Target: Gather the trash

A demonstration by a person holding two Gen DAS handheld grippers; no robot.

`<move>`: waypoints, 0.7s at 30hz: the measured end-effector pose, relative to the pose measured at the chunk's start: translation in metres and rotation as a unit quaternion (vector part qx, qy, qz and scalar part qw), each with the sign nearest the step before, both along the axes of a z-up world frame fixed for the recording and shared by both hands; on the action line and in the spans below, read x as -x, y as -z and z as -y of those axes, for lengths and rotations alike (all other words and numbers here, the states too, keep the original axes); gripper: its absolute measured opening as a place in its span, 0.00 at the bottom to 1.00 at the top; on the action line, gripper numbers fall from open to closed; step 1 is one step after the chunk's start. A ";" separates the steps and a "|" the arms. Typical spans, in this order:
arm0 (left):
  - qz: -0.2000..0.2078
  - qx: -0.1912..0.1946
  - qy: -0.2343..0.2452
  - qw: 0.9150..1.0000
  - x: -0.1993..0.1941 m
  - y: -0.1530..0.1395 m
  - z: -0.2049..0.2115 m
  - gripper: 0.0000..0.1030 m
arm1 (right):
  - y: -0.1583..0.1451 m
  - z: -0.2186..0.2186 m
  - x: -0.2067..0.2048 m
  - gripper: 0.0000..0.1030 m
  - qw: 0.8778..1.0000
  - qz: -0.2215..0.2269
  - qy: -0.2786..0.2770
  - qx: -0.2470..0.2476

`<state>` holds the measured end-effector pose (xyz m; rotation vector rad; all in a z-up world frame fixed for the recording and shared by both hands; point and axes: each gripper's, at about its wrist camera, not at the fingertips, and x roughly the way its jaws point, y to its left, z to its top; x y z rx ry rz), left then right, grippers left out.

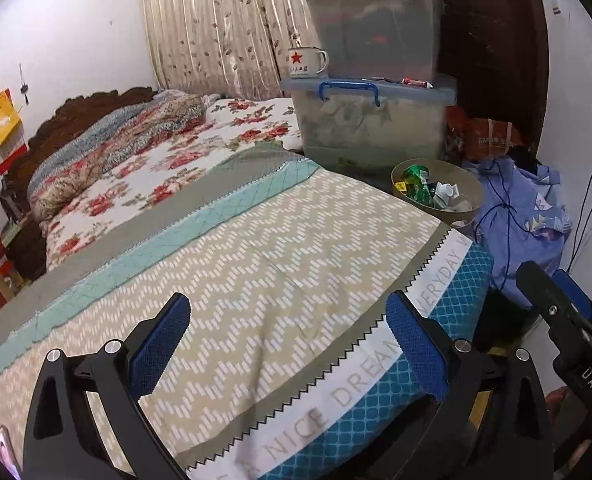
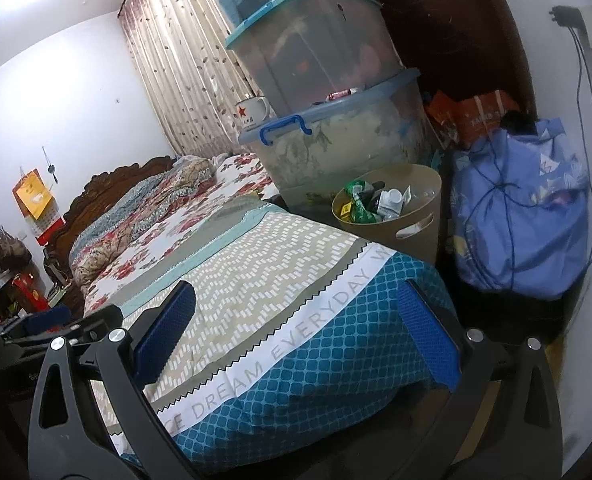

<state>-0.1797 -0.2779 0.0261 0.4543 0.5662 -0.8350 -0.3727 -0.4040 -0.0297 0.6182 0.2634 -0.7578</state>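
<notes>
A beige waste bin (image 1: 471,196) stands beside the bed's far corner, holding green wrappers (image 1: 415,178) and white packaging. It also shows in the right wrist view (image 2: 415,228), with green wrappers (image 2: 357,204) and a white carton (image 2: 389,202) inside. My left gripper (image 1: 288,348) is open and empty, low over the patterned bedspread (image 1: 256,264). My right gripper (image 2: 296,336) is open and empty over the bed's blue corner (image 2: 335,360). The right gripper also shows at the right edge of the left wrist view (image 1: 555,304).
Stacked clear storage boxes (image 1: 371,120) with a star-marked enamel mug (image 1: 305,62) stand behind the bin. A blue cloth bundle (image 2: 523,216) with a dark cord lies right of the bin by the wall. A rumpled floral quilt (image 1: 136,148) covers the far bed.
</notes>
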 end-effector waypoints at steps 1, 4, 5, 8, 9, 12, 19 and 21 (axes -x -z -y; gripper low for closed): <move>0.002 0.001 0.000 1.000 -0.001 -0.001 0.000 0.92 | 0.000 0.000 0.000 0.97 1.000 -0.002 0.000 0.002; 0.007 0.002 -0.002 1.000 0.000 -0.002 0.001 0.92 | 0.000 0.002 0.003 0.97 1.000 -0.001 0.003 0.000; 0.009 0.000 -0.003 1.000 0.001 -0.002 0.002 0.92 | 0.001 0.003 0.002 0.97 1.000 -0.001 0.004 -0.001; 0.017 -0.008 -0.002 1.000 0.003 0.000 0.004 0.92 | 0.000 0.005 0.001 0.97 1.000 0.002 0.005 -0.002; 0.018 -0.008 -0.002 1.000 0.003 0.001 0.004 0.92 | 0.001 0.004 0.000 0.97 1.000 0.002 0.005 -0.002; 0.014 -0.005 0.002 1.000 0.004 0.003 0.003 0.92 | 0.003 0.001 -0.001 0.97 1.000 -0.002 -0.001 -0.001; 0.001 0.002 -0.006 1.000 0.006 0.006 -0.005 0.92 | 0.001 0.001 0.001 0.97 1.000 -0.002 -0.003 -0.002; 0.004 0.000 -0.007 1.000 0.007 0.007 -0.008 0.92 | 0.000 0.001 0.002 0.97 1.000 0.005 0.002 -0.004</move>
